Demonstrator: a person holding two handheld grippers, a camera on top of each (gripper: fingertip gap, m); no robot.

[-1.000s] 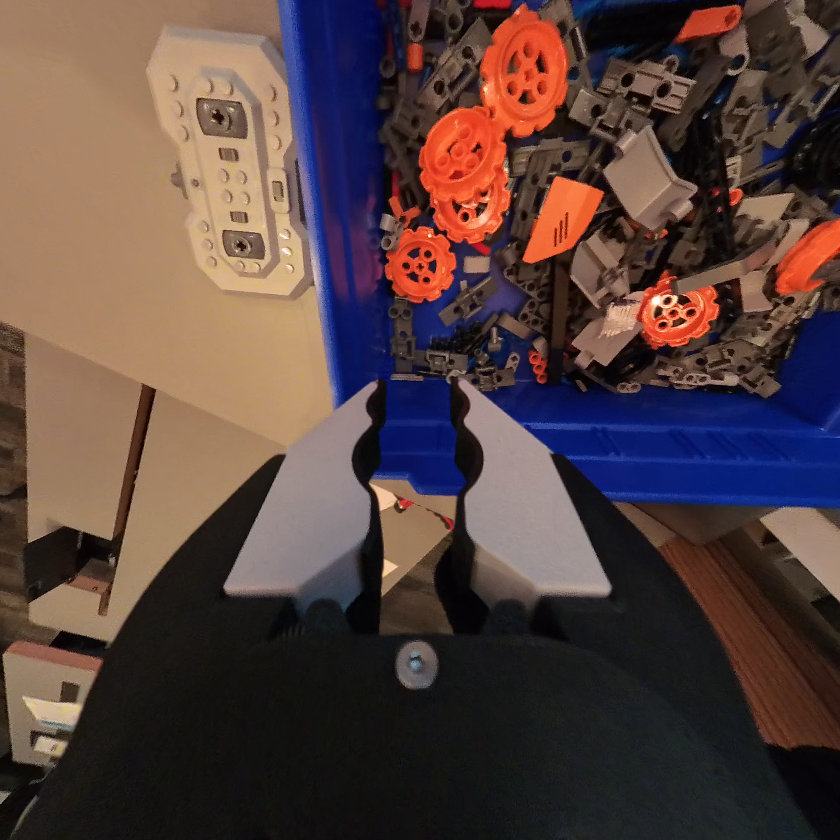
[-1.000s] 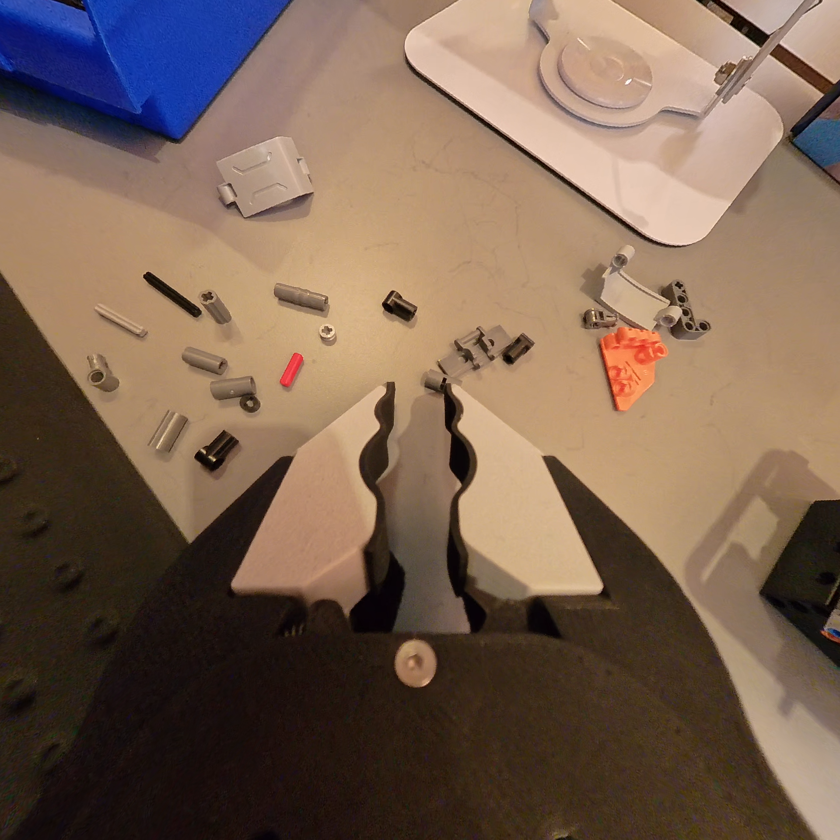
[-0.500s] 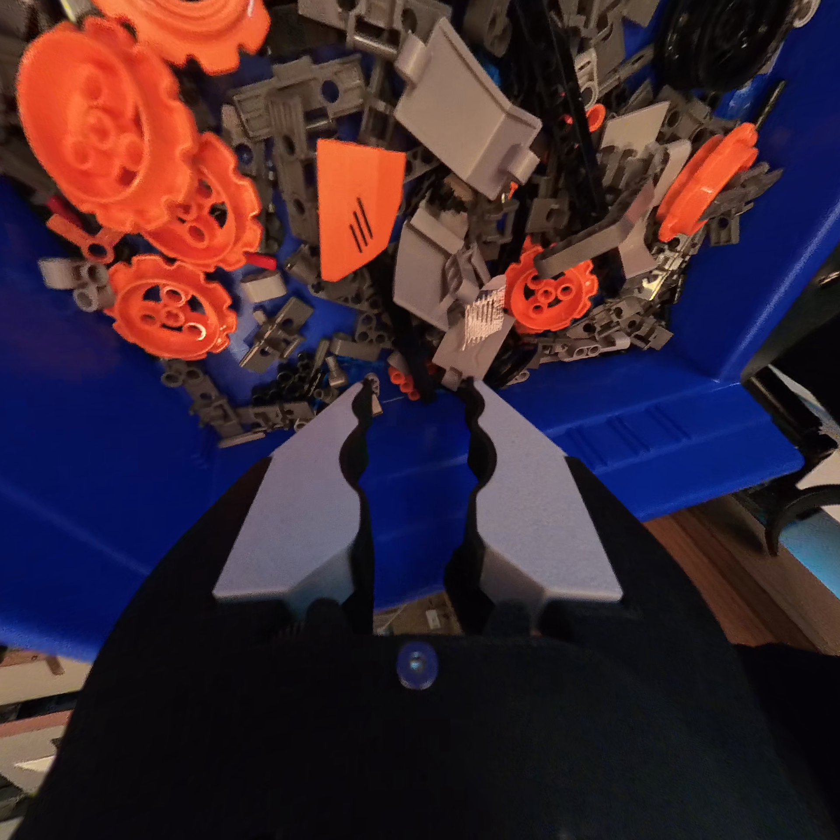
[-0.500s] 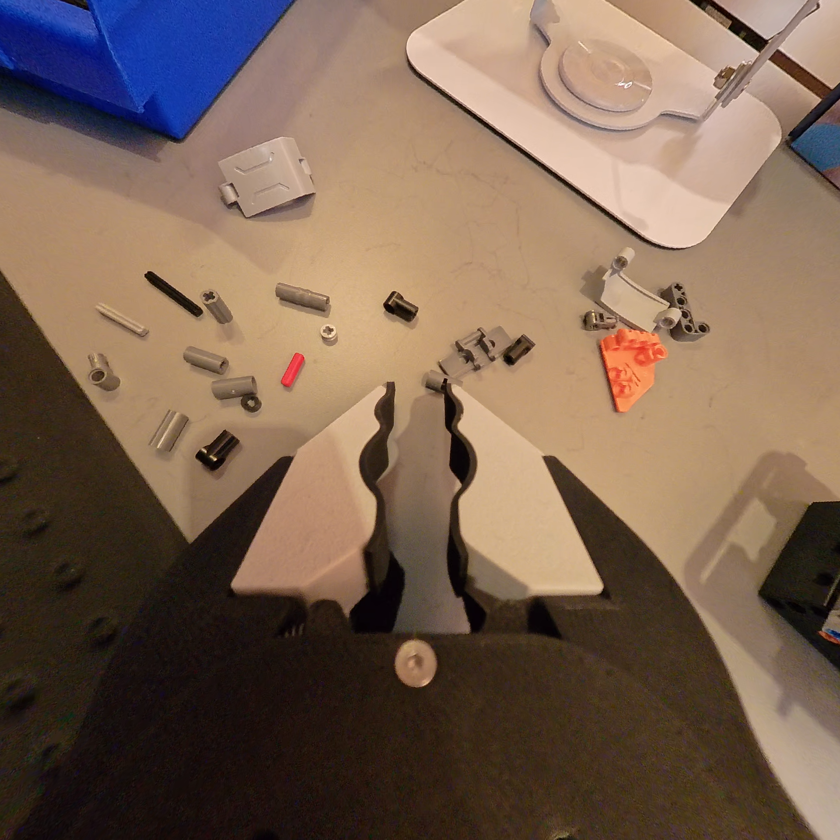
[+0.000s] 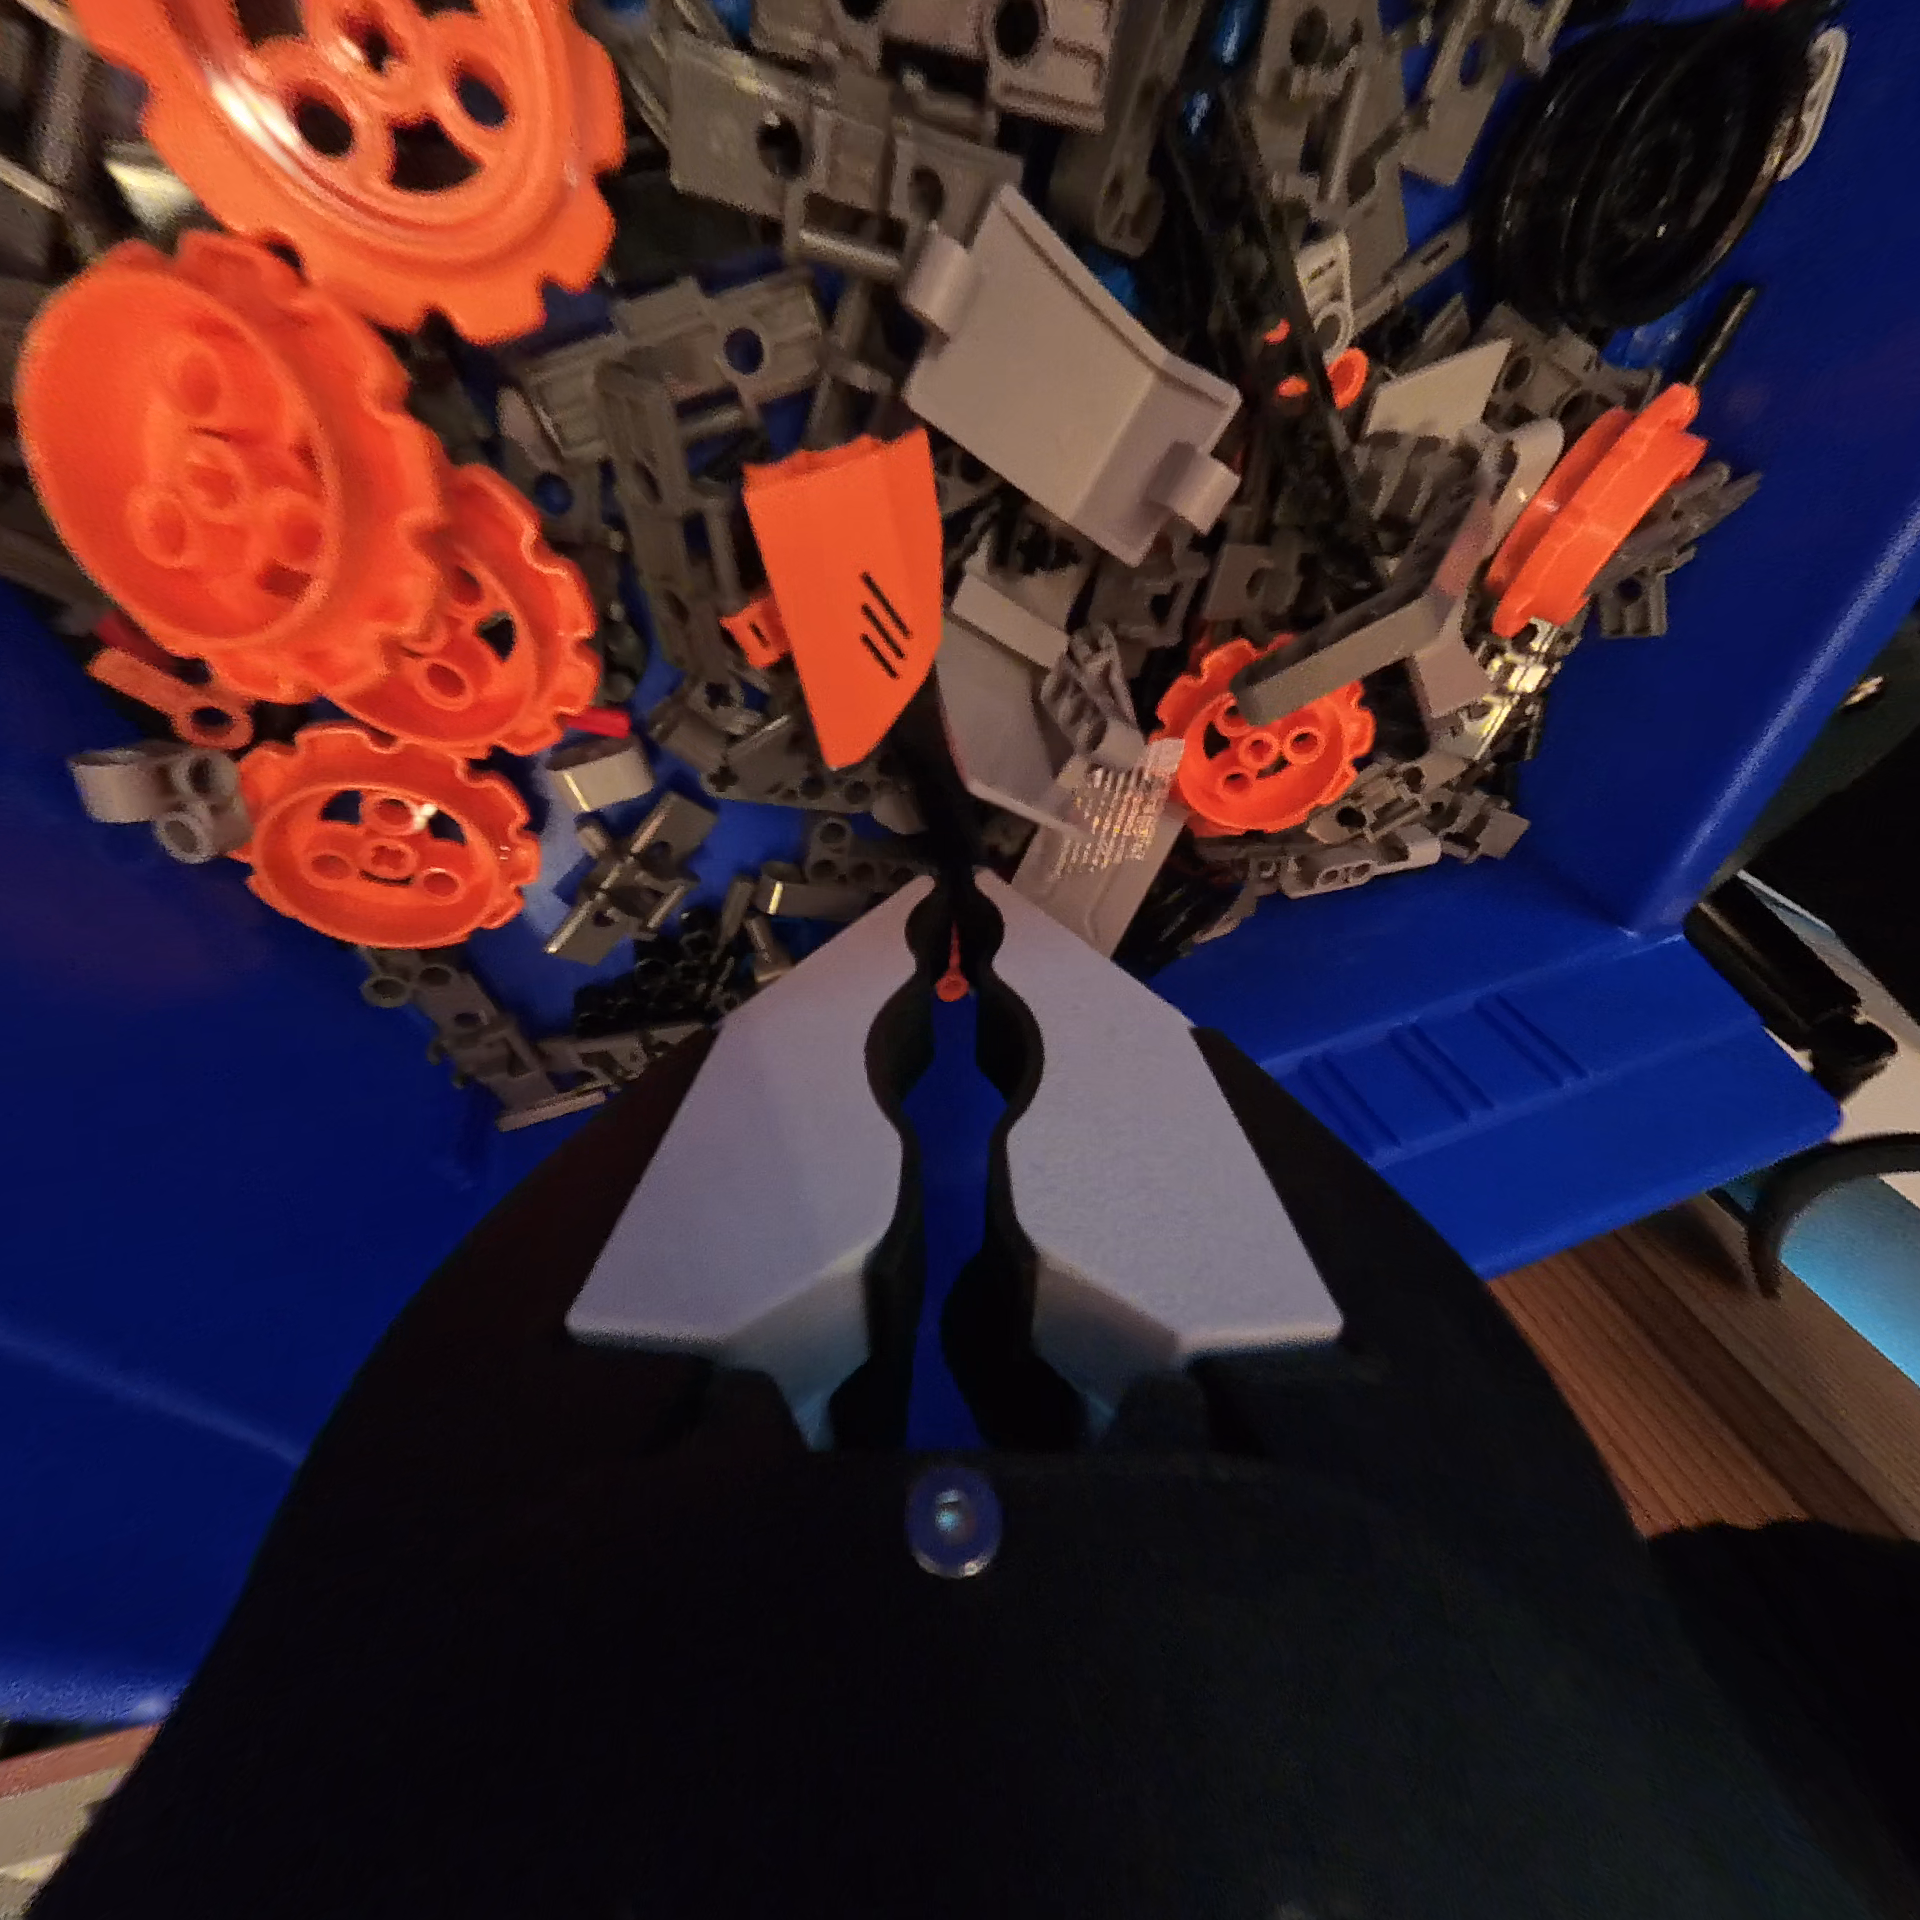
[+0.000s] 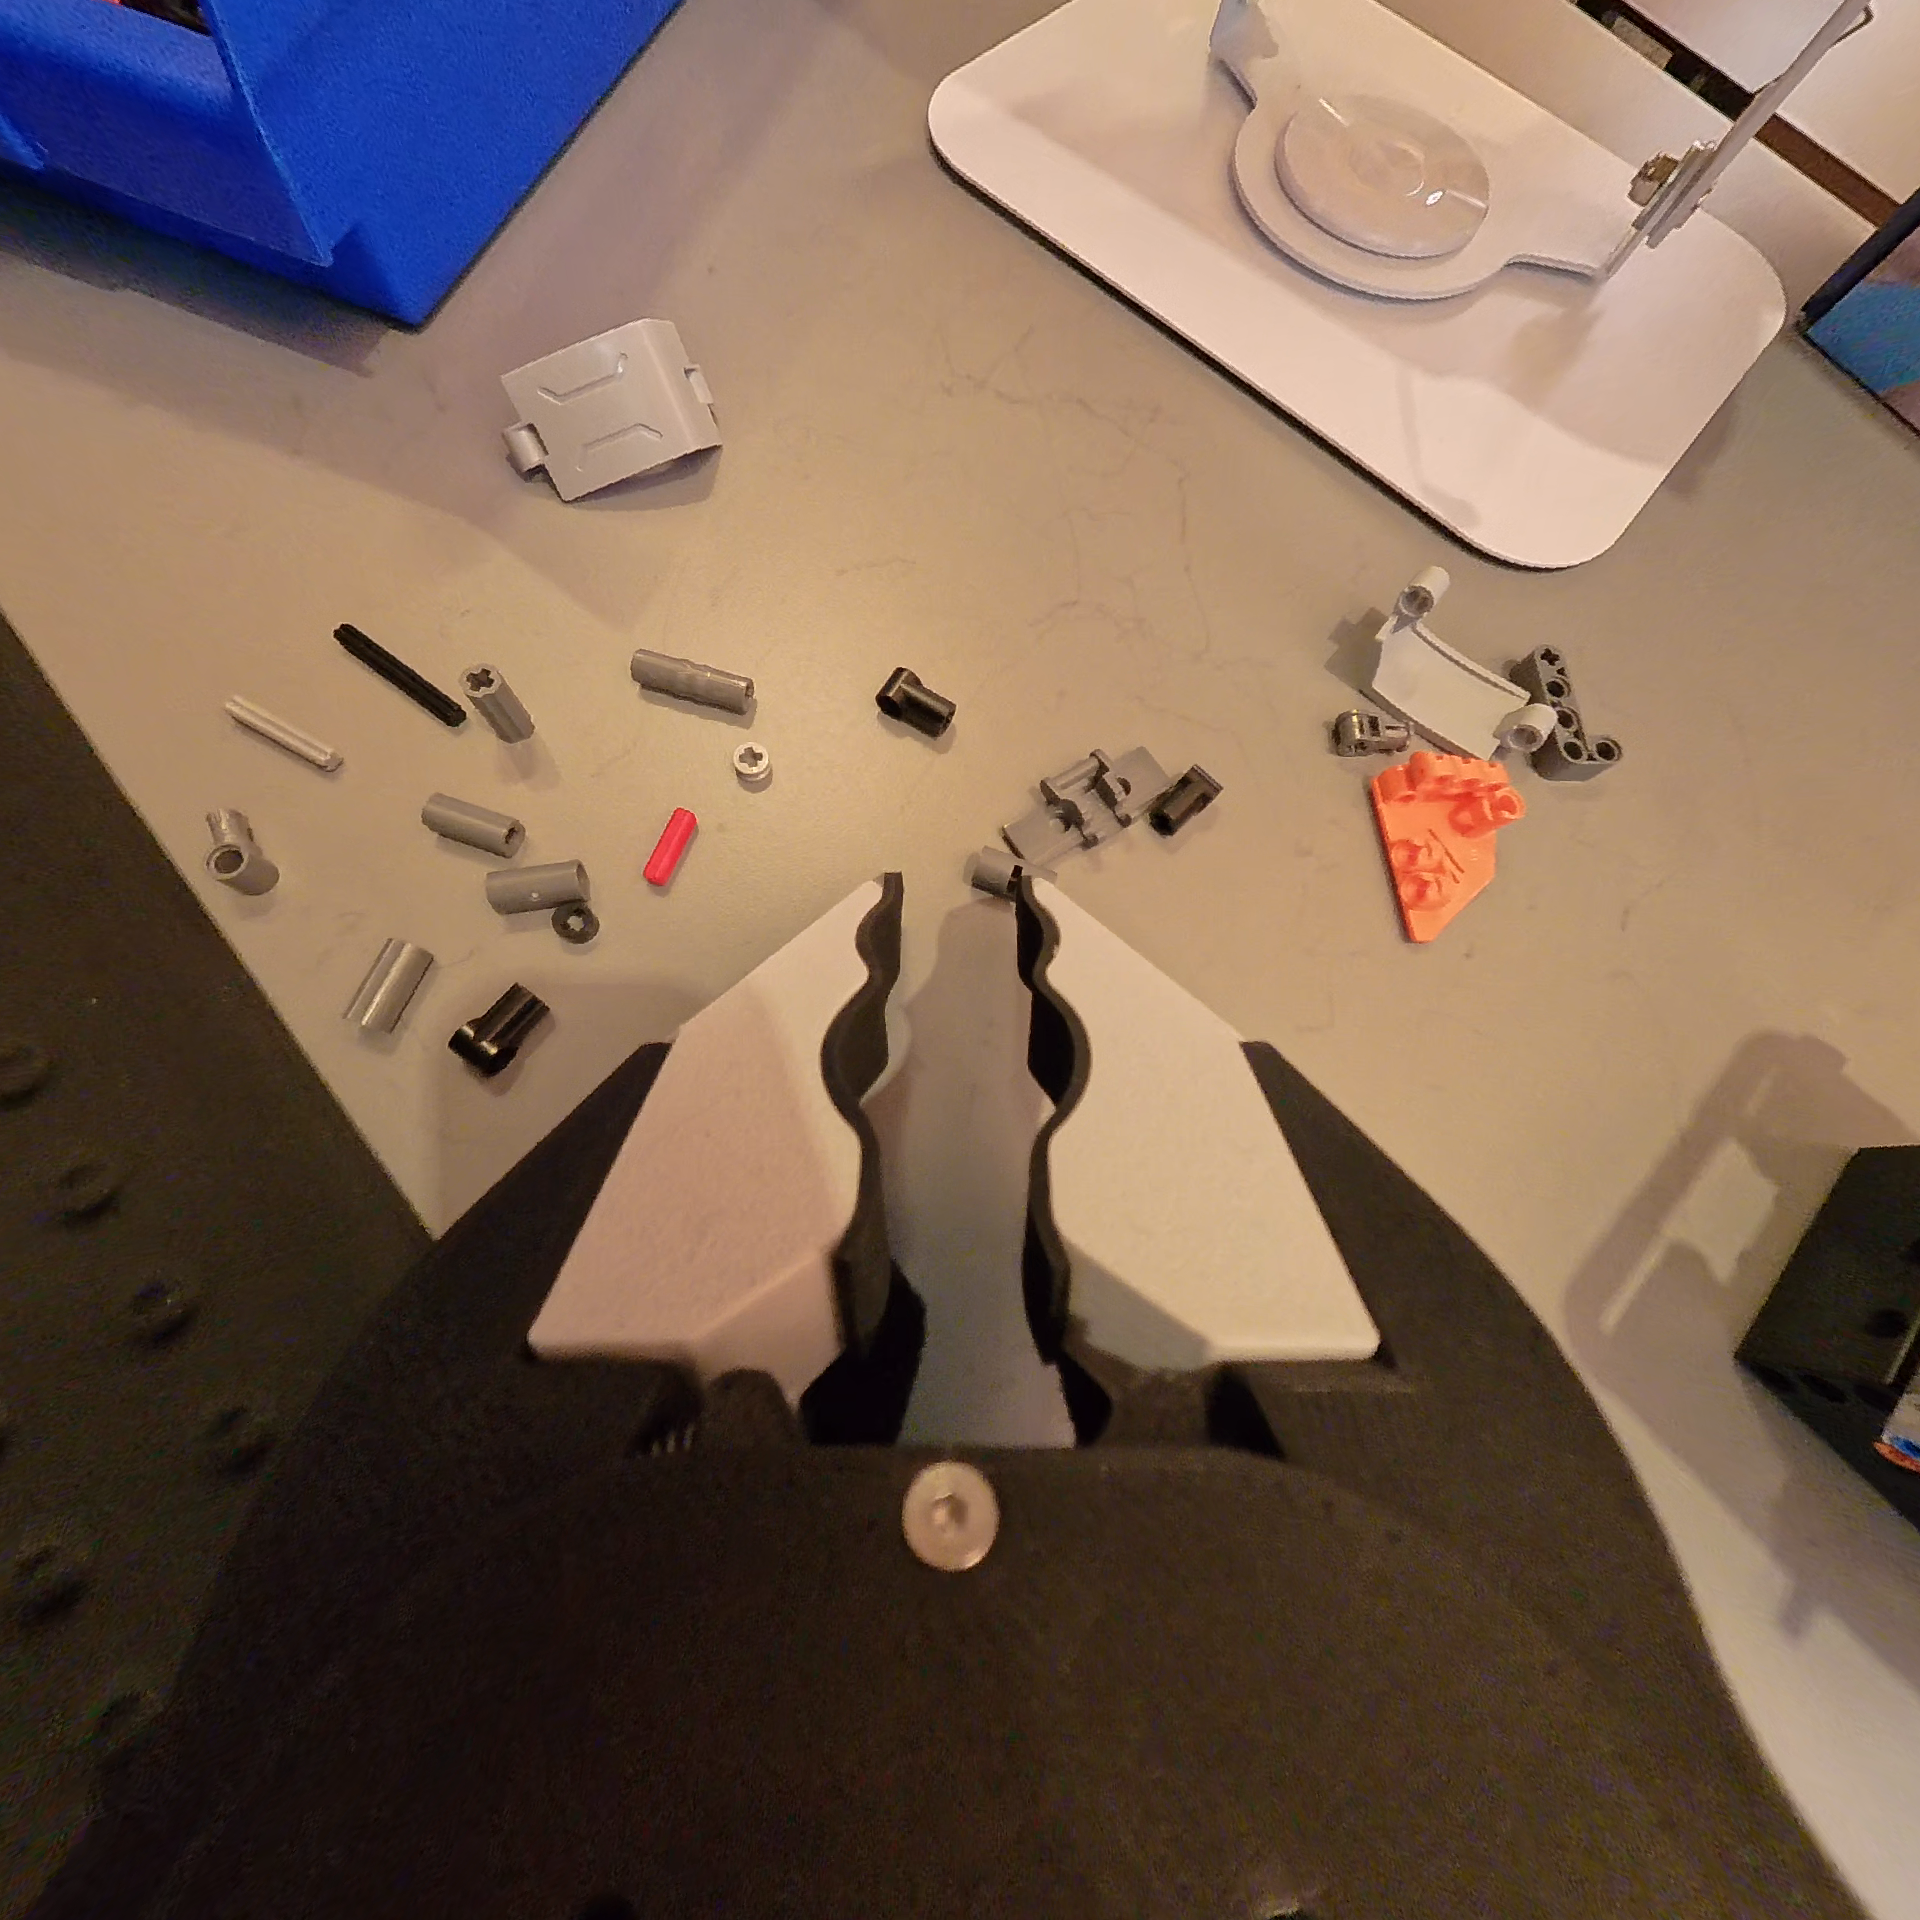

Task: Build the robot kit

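Observation:
In the left wrist view my left gripper (image 5: 957,902) is inside the blue bin (image 5: 1455,1081). Its tips are shut on the near end of a thin black beam (image 5: 928,764), and a small orange pin (image 5: 948,982) shows between the fingers. An orange wedge panel (image 5: 852,592) lies just beyond, among orange gear wheels (image 5: 384,836) and grey parts. In the right wrist view my right gripper (image 6: 958,883) is open and empty above the grey table (image 6: 1039,468). A small grey connector (image 6: 995,871) lies at its right fingertip.
Small grey, black and red pins (image 6: 668,846) are scattered left of the right gripper. A grey panel (image 6: 613,407) lies farther off, and an orange wedge (image 6: 1439,847) with grey pieces lies to the right. A white stand base (image 6: 1403,343), the blue bin's corner (image 6: 312,135) and a black block (image 6: 1849,1309) ring the area. The gap from one gripper's tips to the other's is roughly 40 cm.
My left gripper moved deeper into the bin and its fingers closed on the black beam's end. The right gripper has stayed still and open.

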